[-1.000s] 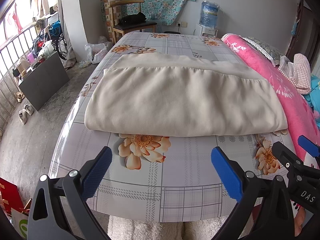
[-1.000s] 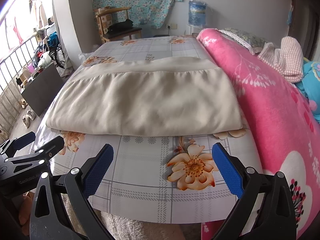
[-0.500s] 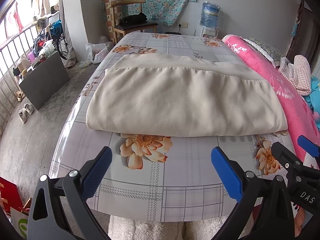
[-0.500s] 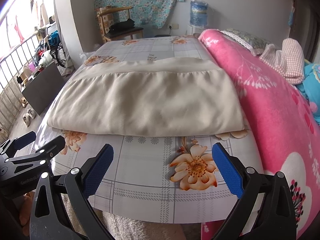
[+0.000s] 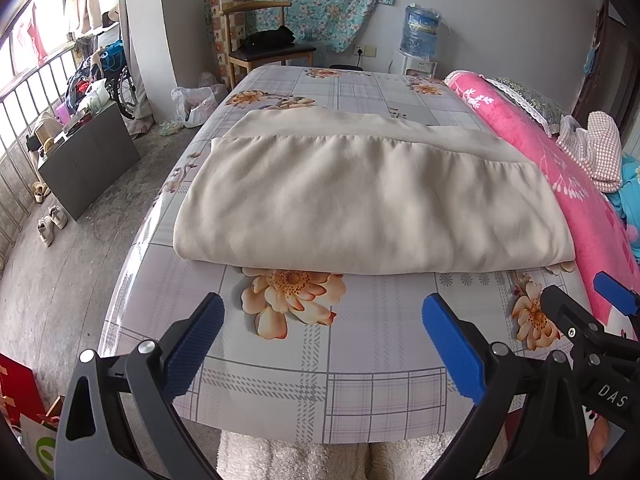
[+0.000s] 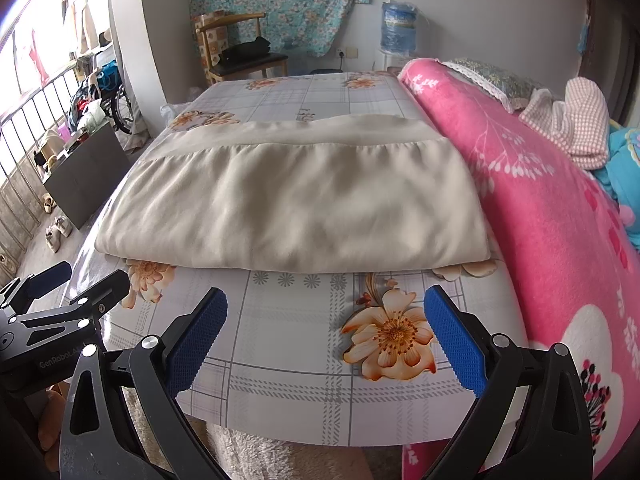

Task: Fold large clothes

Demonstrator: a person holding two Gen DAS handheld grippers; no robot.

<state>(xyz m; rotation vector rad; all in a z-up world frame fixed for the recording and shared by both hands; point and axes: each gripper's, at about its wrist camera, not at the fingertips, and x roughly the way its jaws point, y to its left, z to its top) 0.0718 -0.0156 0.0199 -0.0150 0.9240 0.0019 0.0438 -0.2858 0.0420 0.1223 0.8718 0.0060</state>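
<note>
Left gripper (image 5: 322,340): one, sitting at the bottom of the left wrist view, its two blue-padded fingers (image 5: 196,350) spreading wide apart and gripping nothing.
Right gripper (image 6: 326,338): one, sitting at the bottom of the right wrist view, its jaws also gaping wide with nothing between them; its tip is showing at the lower right edge of the left wrist view.
Folded garment (image 5: 372,200): one large cream piece, lying flat across the middle of both frames, well apart from both grippers.
Layers: two are showing, a lower layer peeking out along the far edge.
Bed sheet (image 5: 352,364): one, grey plaid, printed with orange flowers, lying under the garment.
Pink blanket (image 6: 552,216): one, running along the right side of the frame, touching the garment's right edge.
Wooden chair (image 5: 264,40): one, standing at upper centre.
Water bottle (image 5: 420,30): one, standing at upper right.
</note>
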